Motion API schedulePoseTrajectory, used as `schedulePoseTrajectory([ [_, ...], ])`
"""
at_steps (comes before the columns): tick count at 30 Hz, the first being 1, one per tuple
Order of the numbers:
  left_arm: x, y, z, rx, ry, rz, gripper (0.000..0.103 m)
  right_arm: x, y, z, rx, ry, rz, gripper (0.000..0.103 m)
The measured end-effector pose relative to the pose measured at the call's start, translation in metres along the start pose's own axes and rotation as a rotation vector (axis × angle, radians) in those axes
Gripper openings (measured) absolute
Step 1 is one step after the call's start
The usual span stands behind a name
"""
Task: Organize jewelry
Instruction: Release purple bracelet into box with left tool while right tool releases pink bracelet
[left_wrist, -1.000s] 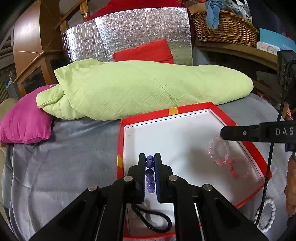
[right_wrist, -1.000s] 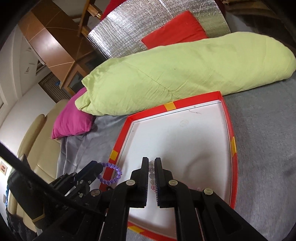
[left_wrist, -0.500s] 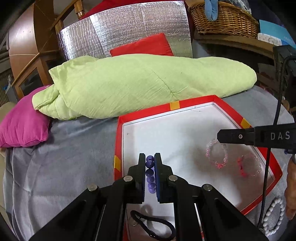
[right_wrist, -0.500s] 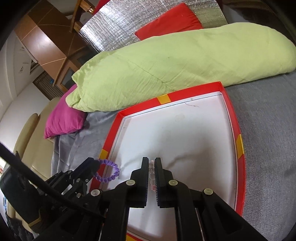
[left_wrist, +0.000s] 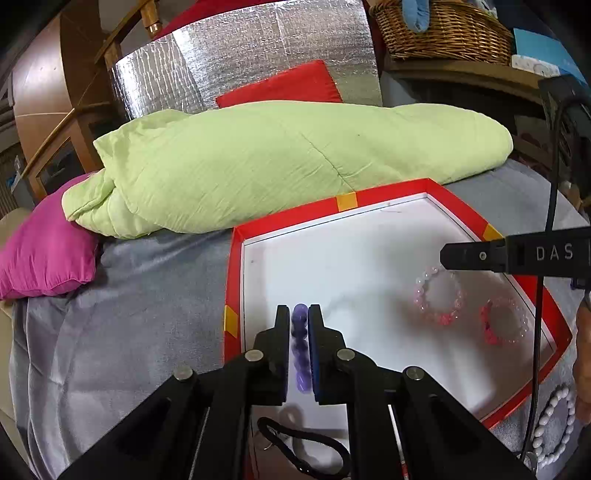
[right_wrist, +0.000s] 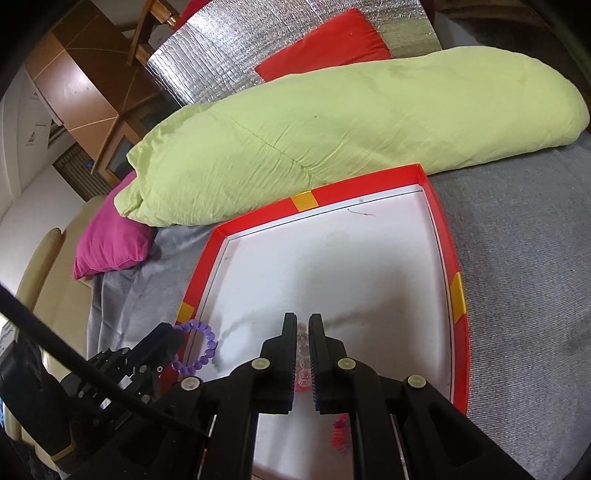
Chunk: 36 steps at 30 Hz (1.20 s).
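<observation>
My left gripper (left_wrist: 299, 310) is shut on a purple bead bracelet (left_wrist: 299, 347), which hangs over the left side of the red-rimmed white tray (left_wrist: 229, 280). In the right wrist view the same purple bracelet (right_wrist: 201, 347) dangles from the left gripper (right_wrist: 177, 332) by the tray's left rim. My right gripper (right_wrist: 303, 319) is shut on a pale pink bead bracelet (right_wrist: 303, 354), whose loop (left_wrist: 437, 295) hangs under its tip (left_wrist: 445, 254) over the tray's right half. A red-pink bracelet (left_wrist: 504, 319) lies on the tray floor beside it.
A black cord loop (left_wrist: 306, 446) lies at the tray's near edge. A white bead bracelet (left_wrist: 554, 424) rests on the grey cloth outside the right rim, near a person's hand (left_wrist: 583, 350). A green duvet (left_wrist: 277, 162) and a magenta pillow (left_wrist: 44, 254) lie behind the tray.
The right gripper has carried the pink bracelet slightly left, away from the red-pink one. Both grips are unchanged, and the left gripper has barely moved.
</observation>
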<state>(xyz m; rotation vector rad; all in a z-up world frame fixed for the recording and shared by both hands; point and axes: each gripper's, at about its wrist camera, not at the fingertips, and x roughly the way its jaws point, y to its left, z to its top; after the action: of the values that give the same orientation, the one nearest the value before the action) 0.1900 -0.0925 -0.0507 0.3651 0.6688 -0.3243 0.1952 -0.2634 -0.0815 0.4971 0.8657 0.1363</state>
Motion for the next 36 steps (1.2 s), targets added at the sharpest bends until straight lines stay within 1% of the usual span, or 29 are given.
schedulePoseTrajectory([
  [4,0.0,-0.002,-0.001,0.016,0.006,0.009,0.011,-0.002,-0.001,0.0,0.001,0.001,-0.011,0.009],
  [6,0.0,-0.002,-0.001,0.019,0.007,0.011,0.015,-0.002,-0.001,0.0,0.002,0.0,-0.012,0.009],
  [8,-0.002,-0.002,-0.001,0.021,0.003,0.014,0.026,-0.003,-0.001,0.0,0.003,-0.001,-0.013,0.009],
  [9,-0.002,-0.002,-0.001,0.022,-0.002,0.016,0.029,-0.004,-0.001,0.0,0.004,-0.003,-0.014,0.009],
  [11,-0.004,-0.002,-0.001,0.022,-0.011,0.019,0.038,-0.005,-0.002,0.0,0.005,-0.004,-0.018,0.009],
  [16,-0.006,-0.002,-0.003,0.026,-0.011,0.027,0.044,-0.009,-0.002,0.0,-0.001,-0.008,-0.027,0.009],
  [20,-0.009,-0.001,-0.006,0.023,-0.007,0.046,0.054,-0.015,0.0,-0.001,-0.02,-0.012,-0.04,0.009],
  [22,-0.012,0.004,-0.007,0.008,-0.008,0.057,0.056,-0.02,0.001,-0.002,-0.029,-0.018,-0.044,0.009],
  [27,-0.027,0.021,-0.015,-0.052,-0.016,0.057,0.057,-0.035,0.002,-0.007,-0.038,-0.027,-0.04,0.009],
  [28,-0.031,0.025,-0.017,-0.062,-0.02,0.058,0.057,-0.039,0.002,-0.008,-0.039,-0.031,-0.038,0.012],
  [29,-0.036,0.029,-0.019,-0.068,-0.025,0.06,0.057,-0.044,0.002,-0.01,-0.039,-0.037,-0.038,0.02],
  [30,-0.039,0.032,-0.021,-0.073,-0.029,0.061,0.057,-0.047,0.002,-0.011,-0.038,-0.044,-0.037,0.025],
  [31,-0.043,0.036,-0.022,-0.081,-0.034,0.063,0.058,-0.052,0.002,-0.012,-0.033,-0.059,-0.035,0.034],
  [32,-0.047,0.04,-0.024,-0.096,-0.037,0.065,0.058,-0.056,0.002,-0.013,-0.029,-0.074,-0.033,0.04],
  [36,-0.056,0.053,-0.027,-0.154,-0.045,0.046,0.06,-0.068,0.003,-0.014,-0.022,-0.105,-0.021,0.041],
])
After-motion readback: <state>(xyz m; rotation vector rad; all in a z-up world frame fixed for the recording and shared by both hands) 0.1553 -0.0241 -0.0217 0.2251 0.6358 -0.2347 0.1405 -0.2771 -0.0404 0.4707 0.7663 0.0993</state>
